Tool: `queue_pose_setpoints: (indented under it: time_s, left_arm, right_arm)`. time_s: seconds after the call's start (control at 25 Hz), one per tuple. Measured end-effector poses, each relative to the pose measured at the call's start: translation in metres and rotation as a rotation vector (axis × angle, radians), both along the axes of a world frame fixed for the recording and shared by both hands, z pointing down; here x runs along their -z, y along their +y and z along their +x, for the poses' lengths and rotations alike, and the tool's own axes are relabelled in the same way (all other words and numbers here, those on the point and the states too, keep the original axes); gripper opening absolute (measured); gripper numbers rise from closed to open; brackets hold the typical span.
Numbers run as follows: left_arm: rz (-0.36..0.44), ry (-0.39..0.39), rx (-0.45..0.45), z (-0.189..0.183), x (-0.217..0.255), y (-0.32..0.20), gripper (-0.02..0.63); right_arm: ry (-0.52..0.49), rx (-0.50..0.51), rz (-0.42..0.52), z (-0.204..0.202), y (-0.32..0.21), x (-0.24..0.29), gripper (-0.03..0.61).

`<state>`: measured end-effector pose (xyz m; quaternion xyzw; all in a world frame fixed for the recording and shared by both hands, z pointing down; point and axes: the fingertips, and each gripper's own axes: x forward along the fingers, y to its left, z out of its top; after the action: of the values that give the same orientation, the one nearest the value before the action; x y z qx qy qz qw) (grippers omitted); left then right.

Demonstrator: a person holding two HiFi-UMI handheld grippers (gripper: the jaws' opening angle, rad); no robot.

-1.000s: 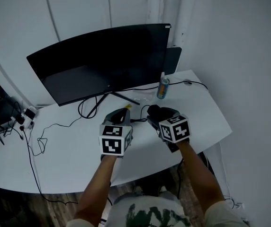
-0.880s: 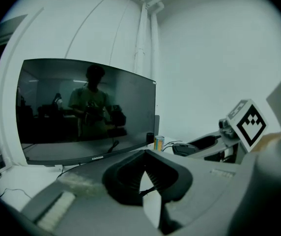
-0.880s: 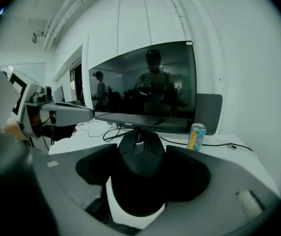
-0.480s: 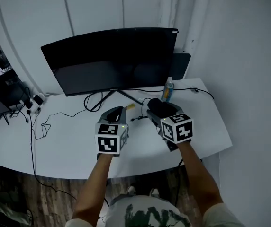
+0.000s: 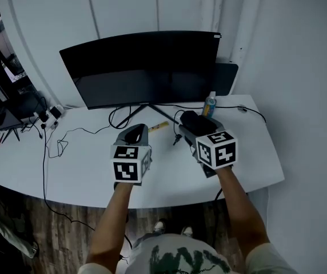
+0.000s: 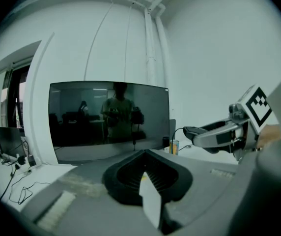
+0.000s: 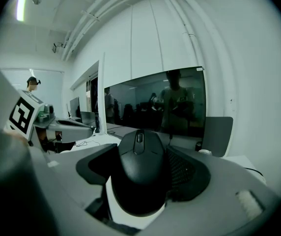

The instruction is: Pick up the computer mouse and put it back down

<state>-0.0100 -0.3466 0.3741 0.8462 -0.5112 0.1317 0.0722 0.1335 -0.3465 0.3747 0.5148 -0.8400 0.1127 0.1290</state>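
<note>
The black computer mouse [image 7: 140, 176] sits between the jaws of my right gripper [image 7: 143, 154], and both pads press on its sides. In the head view the mouse [image 5: 190, 119] is held above the white desk [image 5: 255, 153], in front of the monitor. My left gripper [image 5: 135, 132] hovers beside it on the left. In the left gripper view, the left gripper [image 6: 143, 154] has its jaws together at the tips with nothing between them. The right gripper [image 6: 199, 134] shows at that view's right.
A wide curved black monitor [image 5: 146, 67] stands at the back of the desk. A drink can [image 5: 210, 104] stands beside its stand, and a yellow object [image 5: 159, 127] lies in front. Loose cables [image 5: 60, 147] trail over the desk's left part.
Both grippers have risen above the desk. The right one carried the mouse up with it. The head view has tilted, showing more of the wall and the room at left.
</note>
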Motion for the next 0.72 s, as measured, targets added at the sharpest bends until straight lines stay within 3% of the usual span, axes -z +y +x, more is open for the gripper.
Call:
queue_pose_setpoints:
  time_s: [0.72]
  left_arm:
    - [0.007,-0.004,0.016,0.000,0.004,-0.003,0.003]
  right_arm:
    - [-0.009,0.004,0.034,0.004,-0.004,0.017,0.314]
